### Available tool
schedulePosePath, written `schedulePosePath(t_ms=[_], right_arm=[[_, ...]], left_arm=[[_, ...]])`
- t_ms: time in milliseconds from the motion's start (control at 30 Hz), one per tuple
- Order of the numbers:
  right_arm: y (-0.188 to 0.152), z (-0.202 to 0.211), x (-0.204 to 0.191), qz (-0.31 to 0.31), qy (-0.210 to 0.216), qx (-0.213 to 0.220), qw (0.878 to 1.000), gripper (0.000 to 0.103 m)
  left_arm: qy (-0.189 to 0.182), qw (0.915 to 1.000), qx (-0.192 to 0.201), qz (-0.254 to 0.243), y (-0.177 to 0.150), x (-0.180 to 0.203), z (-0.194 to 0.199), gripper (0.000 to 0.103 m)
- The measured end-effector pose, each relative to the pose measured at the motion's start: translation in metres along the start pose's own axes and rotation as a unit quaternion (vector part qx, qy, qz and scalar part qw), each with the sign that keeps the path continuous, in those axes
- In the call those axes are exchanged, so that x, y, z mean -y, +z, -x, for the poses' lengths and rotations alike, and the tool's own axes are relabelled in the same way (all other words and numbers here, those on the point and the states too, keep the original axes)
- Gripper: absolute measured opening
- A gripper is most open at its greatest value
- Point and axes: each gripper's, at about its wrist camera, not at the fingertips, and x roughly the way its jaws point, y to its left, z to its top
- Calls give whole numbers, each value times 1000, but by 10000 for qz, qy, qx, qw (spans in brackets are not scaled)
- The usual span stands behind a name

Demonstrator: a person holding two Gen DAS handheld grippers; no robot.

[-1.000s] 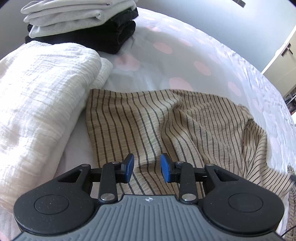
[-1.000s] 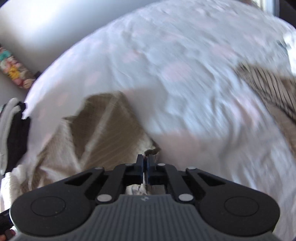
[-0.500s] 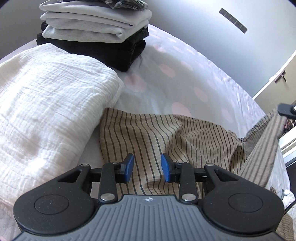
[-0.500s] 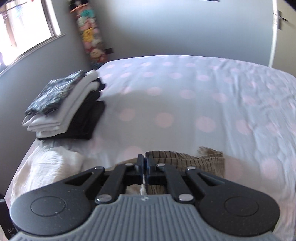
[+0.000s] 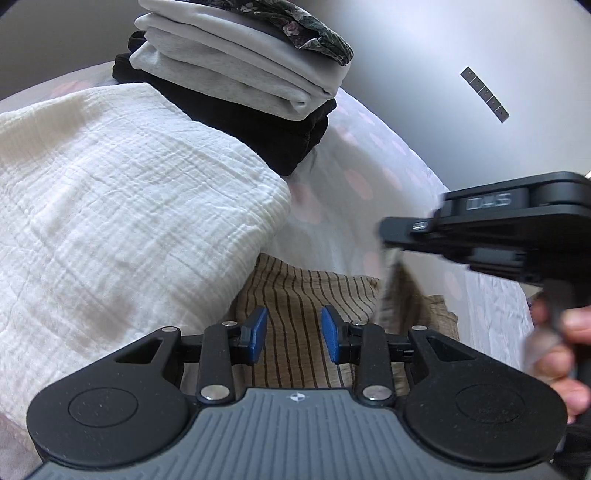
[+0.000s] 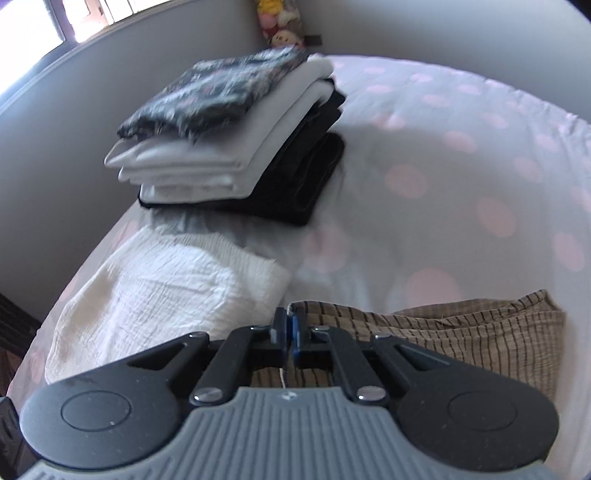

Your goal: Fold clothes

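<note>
Striped garment [image 6: 461, 325] lies on the bed [image 6: 461, 155] — right tongs [image 6: 290, 328] pinch its edge.

This is a bedroom in a home. A wide bed with a white sheet dotted in pale pink [image 6: 461, 177] fills both views, plain grey walls [image 5: 443, 44] closing in behind it. On the far left sits a neat stack of folded black, white and dark floral clothes [image 6: 236, 147]; nearer lies a folded white crinkled cotton blanket [image 5: 122, 221]. A bright window [image 6: 48, 22] glows at the far left, and colourful soft toys [image 6: 280, 22] hang in the far corner.
</note>
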Motion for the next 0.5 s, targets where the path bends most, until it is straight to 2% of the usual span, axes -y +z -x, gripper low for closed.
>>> schedulePosePath(t_ms=[133,200,300,367,500], right_arm=[[-3,-30,-7,-22,180,-299,9994,4],[-4,-37,-9,63,184,-368,9991,11],[-5,-35,-6,75,196,-363,9991,16],[-5,-25,-1,53,152,-292,9994,28],[-13,1,15,39,-37,-136,9999,30]], left_arm=[[-50,9999,-89,-74,-1,1,-9,37],[-36,9998,-172,-103,-3,2,-14,37],[-28,9996,-287,-46,-6,0,-21,37],[-52,9994,-352,19,-7,-1,-25,37],[17,9993,-371,20,-8,1,-27,37]])
